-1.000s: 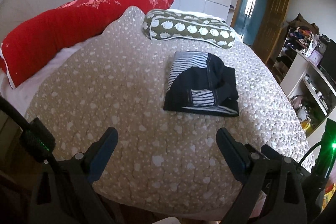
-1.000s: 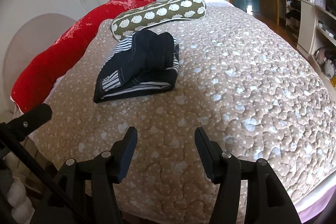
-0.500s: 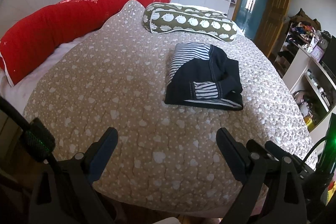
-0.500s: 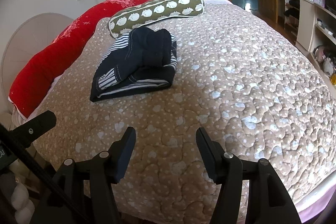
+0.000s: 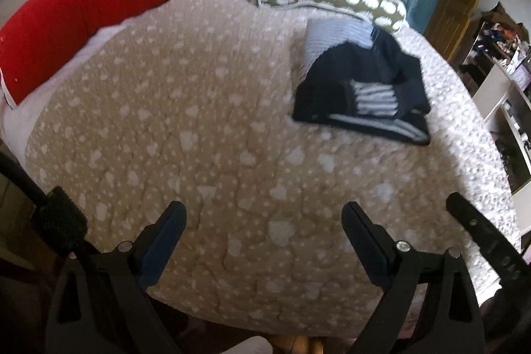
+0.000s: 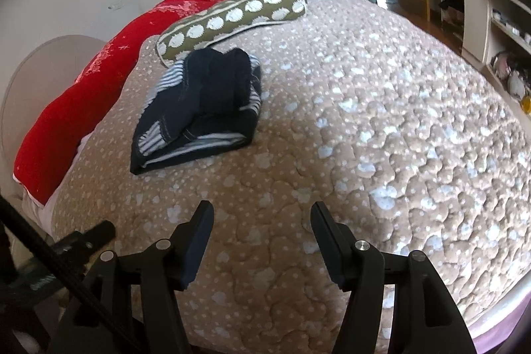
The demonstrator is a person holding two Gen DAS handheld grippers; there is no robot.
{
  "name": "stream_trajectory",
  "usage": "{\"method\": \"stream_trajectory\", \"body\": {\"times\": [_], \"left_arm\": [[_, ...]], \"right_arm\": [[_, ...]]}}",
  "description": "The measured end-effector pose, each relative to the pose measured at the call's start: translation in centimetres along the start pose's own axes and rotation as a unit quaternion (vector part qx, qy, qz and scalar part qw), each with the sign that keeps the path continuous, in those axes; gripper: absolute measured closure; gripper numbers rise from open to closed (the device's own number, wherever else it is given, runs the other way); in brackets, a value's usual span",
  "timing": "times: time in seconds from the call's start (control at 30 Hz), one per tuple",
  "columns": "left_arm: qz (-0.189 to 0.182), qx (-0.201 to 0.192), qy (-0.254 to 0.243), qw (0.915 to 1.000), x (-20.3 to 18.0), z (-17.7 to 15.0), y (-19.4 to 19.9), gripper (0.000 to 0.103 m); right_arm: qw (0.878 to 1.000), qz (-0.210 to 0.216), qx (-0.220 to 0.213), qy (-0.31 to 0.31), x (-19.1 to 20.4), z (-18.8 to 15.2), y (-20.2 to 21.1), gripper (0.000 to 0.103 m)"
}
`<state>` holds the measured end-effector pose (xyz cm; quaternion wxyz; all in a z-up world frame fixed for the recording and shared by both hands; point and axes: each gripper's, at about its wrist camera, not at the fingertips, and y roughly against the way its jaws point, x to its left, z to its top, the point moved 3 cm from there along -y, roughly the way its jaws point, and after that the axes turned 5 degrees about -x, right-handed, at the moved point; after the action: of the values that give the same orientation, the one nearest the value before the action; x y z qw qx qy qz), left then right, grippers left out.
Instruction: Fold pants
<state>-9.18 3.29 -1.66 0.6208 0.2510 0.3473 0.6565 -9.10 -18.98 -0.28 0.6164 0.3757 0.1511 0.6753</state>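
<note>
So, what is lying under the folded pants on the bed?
The folded pants rest on the beige quilt, and their own striped layers show at the near edge. Whatever lies directly beneath the bundle is covered. Both grippers are open, away from it.

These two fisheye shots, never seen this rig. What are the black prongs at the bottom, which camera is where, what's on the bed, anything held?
No robot here: a person holds a two-finger claw in each hand, with a camera on each looking along its fingers. One picture is from the left claw, the other from the right claw; the black prongs are their fingers. Both are open and hold nothing. On the quilted bed lie dark pants with a striped lining, bundled up. Behind them lie a green spotted bolster and a long red pillow.
</note>
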Motion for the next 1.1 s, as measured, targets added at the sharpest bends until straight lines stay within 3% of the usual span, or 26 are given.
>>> {"method": "stream_trajectory", "body": {"times": [0.57,0.7,0.73,0.8,0.93,1.1], "left_arm": [[-0.008,0.023,-0.013,0.9996,0.1,-0.9,-2.3,0.004],[-0.044,0.022,0.012,0.9987,0.6,-0.2,-1.2,0.009],[-0.060,0.019,0.019,0.9978,0.7,0.2,-0.9,0.014],[-0.089,0.009,0.031,0.9955,1.0,1.4,-0.1,0.016],[-0.085,-0.018,0.033,0.9956,1.2,4.6,0.0,0.016],[-0.118,-0.030,0.059,0.9908,0.7,9.7,-2.2,0.016]], "right_arm": [[1.000,-0.011,-0.006,0.019,0.5,-0.7,-1.4,0.029],[1.000,-0.007,-0.008,0.021,0.3,-0.8,-1.5,0.029],[1.000,-0.006,-0.008,0.023,0.3,-0.8,-1.5,0.029],[1.000,-0.004,-0.009,0.027,0.3,-0.9,-1.5,0.029],[0.999,-0.005,-0.013,0.034,0.4,-1.1,-1.5,0.026],[0.997,-0.020,-0.016,0.071,1.4,-1.5,-1.8,0.021]]}}
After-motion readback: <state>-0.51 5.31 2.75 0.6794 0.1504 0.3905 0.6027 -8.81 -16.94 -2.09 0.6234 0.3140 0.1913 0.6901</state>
